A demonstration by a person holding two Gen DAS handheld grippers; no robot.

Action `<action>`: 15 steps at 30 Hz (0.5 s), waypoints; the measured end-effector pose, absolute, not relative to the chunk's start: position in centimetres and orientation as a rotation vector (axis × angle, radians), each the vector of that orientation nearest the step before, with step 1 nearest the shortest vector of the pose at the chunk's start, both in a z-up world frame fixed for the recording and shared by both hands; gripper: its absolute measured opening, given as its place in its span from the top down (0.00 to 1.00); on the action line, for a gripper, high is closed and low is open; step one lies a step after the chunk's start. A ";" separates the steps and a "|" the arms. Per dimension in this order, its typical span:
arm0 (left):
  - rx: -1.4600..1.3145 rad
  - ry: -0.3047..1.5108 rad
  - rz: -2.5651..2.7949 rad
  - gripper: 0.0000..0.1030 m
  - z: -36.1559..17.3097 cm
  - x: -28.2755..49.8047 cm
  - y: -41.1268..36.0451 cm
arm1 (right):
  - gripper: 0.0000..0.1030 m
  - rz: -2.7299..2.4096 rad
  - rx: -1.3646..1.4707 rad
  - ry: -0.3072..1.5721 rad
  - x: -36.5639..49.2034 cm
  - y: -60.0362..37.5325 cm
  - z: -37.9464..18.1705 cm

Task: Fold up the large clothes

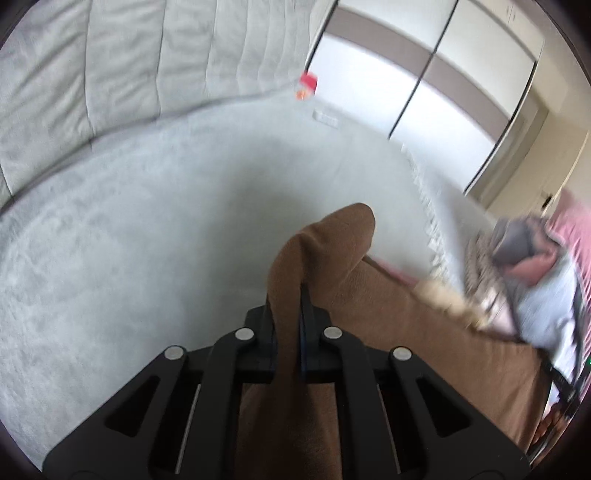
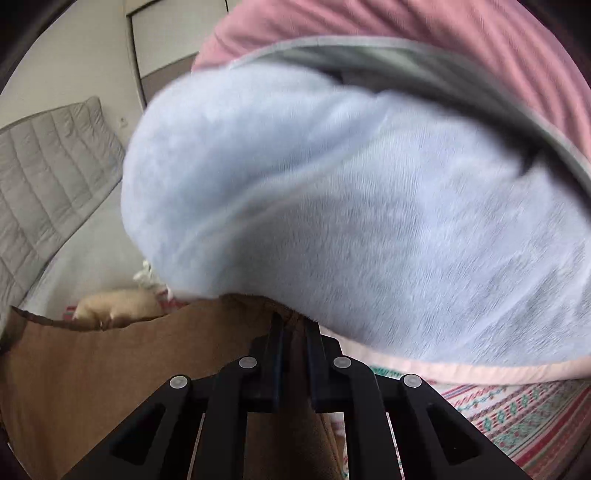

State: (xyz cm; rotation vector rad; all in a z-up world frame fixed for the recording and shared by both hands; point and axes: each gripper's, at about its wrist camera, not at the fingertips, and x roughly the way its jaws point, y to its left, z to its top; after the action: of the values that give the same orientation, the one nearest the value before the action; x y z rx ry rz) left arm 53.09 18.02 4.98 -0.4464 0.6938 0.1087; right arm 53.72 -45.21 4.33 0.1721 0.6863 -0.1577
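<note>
A large brown garment hangs between my two grippers above a grey bed. My left gripper is shut on a bunched fold of the brown cloth, which sticks up past the fingertips. My right gripper is shut on another part of the brown garment, which stretches away to the left. The right fingertips are pressed close against a pale blue fleece that fills most of the right wrist view.
A grey bed cover lies under the left gripper, with a quilted grey headboard behind. A heap of clothes lies at the right: pale blue fleece, pink ribbed cloth, patterned fabric, a beige furry piece. White wardrobe doors stand behind.
</note>
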 end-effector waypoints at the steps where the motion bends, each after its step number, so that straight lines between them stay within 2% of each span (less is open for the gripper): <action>1: -0.450 0.670 0.119 0.91 5.4 53.2 17.9 | 0.91 -0.183 0.158 0.649 53.5 -44.7 4.8; 3: -0.418 0.661 0.174 0.91 5.1 54.2 17.3 | 0.91 -0.240 0.149 0.616 53.9 -44.0 4.2; 8: -0.305 0.839 0.297 0.89 -3.4 57.5 16.7 | 0.90 -0.355 0.067 0.754 57.3 -43.1 -3.5; 11: -0.298 0.796 0.310 0.89 -3.4 57.4 16.6 | 0.89 -0.389 0.014 0.756 58.3 -42.4 -3.9; 13: -0.321 0.804 0.305 0.86 -3.6 57.4 17.2 | 0.86 -0.384 0.013 0.776 59.1 -42.2 -4.4; 15: -0.335 0.820 0.304 0.78 -3.6 57.2 17.5 | 0.75 -0.383 -0.010 0.799 59.6 -41.8 -4.6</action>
State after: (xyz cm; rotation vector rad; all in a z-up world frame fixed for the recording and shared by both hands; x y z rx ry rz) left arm 57.18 17.48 -3.59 -0.3348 0.8200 0.3041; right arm 59.60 -41.82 -4.55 -0.0095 0.7986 -0.3828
